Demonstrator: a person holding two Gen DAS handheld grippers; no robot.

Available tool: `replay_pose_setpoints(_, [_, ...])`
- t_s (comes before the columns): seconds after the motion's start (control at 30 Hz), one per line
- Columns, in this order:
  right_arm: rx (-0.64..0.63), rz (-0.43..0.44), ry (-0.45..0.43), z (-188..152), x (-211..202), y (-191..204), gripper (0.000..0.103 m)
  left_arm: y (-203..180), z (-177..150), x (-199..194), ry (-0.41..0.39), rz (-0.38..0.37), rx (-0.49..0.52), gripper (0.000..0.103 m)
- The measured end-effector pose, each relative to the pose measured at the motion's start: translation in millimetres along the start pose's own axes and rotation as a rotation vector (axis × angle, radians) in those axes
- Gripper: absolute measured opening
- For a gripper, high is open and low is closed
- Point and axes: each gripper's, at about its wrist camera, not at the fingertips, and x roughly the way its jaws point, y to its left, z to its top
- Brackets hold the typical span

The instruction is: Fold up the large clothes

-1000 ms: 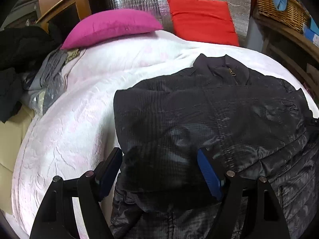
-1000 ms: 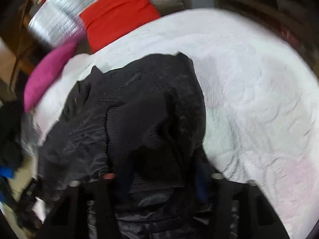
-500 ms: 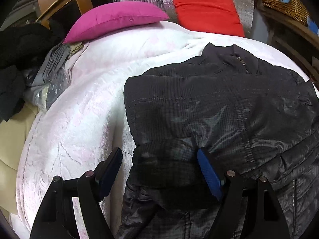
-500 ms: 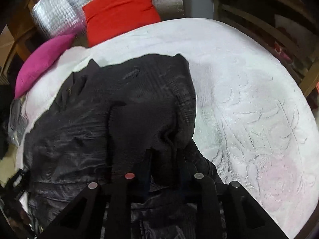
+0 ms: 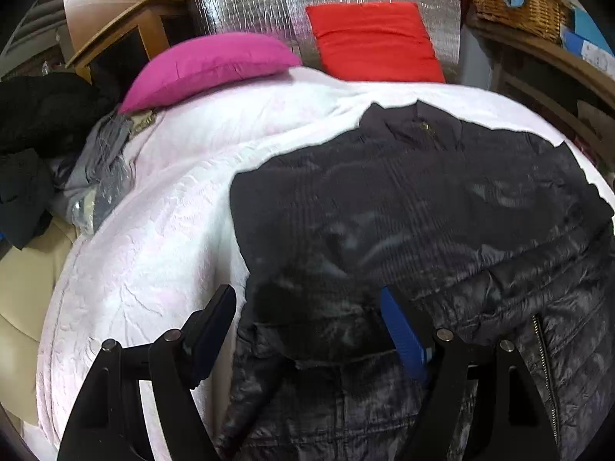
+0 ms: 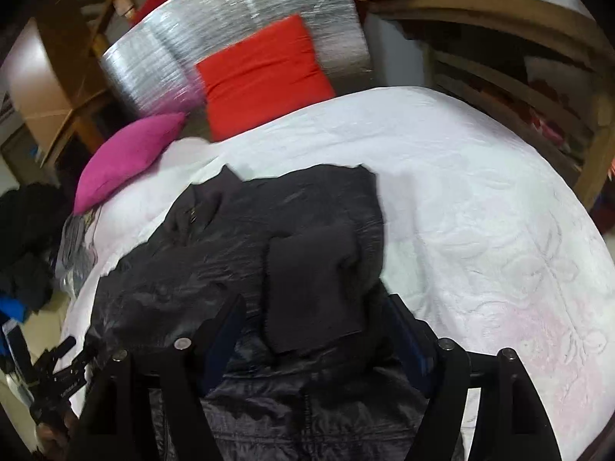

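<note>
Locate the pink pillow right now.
The pink pillow lies at the bed's head, upper left in both wrist views, just left of the red cushion and beyond the black jacket.

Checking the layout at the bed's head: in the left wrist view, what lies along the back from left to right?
Black clothes pile → pink pillow → red cushion → wicker basket.
</note>
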Motion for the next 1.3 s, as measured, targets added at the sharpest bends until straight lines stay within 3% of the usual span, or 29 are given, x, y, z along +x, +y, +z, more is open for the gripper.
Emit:
replay_pose_setpoints(0.07, [-0.035, -0.007, 0.03, -4.4, 13.7, 12.7, 0.069, -3.9, -2.0, 9.8, 0.034, 0.001, 0.006, 0.079])
replay_pose_setpoints(0.2, [-0.083, -0.071, 0.13, -20.9, 45.1, 16.9, 0.069, -2.8, -4.9, 19.5, 0.064, 0.005, -0.015, 0.083])
replay_pose_setpoints(0.3, [-0.082, -0.056, 0.117, -23.6, 35.4, 18.5, 0.069, 0.8, -8.1, 14.1, 0.074, -0.009, -0.032, 0.083])
replay_pose_setpoints(0.37, [-0.054, -0.002, 0.102, -26.6, 22.4, 14.2, 0.069, 0.8, -11.8, 9.0, 0.067, -0.007, -0.037, 0.083])
replay_pose_setpoints(0.53, [-0.059, 0.031, 0.041, -29.3, 0.9, 12.4, 0.069, 1.3, -8.3, -15.1, -0.038, -0.031, -0.076, 0.083])
replay_pose_setpoints(0.63, [-0.037, 0.059, 0.048, -26.1, 4.1, 17.3, 0.069, 0.4, -1.8, -22.2, -0.081, -0.046, -0.112, 0.083])
replay_pose_setpoints(0.8, [-0.069, 0.103, 0.045, -21.4, 14.7, 43.9, 0.069, -13.8, 5.4, -8.5, -0.055, 0.004, -0.067, 0.083])
replay_pose_setpoints(0.9, [-0.094, 0.088, 0.101, -22.6, 32.7, 56.4, 0.069, -20.7, 1.8, 11.3, 0.01, 0.031, -0.041, 0.084])
replay_pose_setpoints(1.0, [-0.105, 0.018, 0.182, -27.8, 59.3, 62.2, 0.069, -23.0, -1.9, 13.3, -0.008, 0.054, -0.019, 0.087])
replay_pose_setpoints(1.3, [-0.16, -0.016, 0.131, -34.0, 44.0, 71.8, 0.069, -23.4, -5.5, 14.2, -0.017, 0.052, -0.01, 0.089])
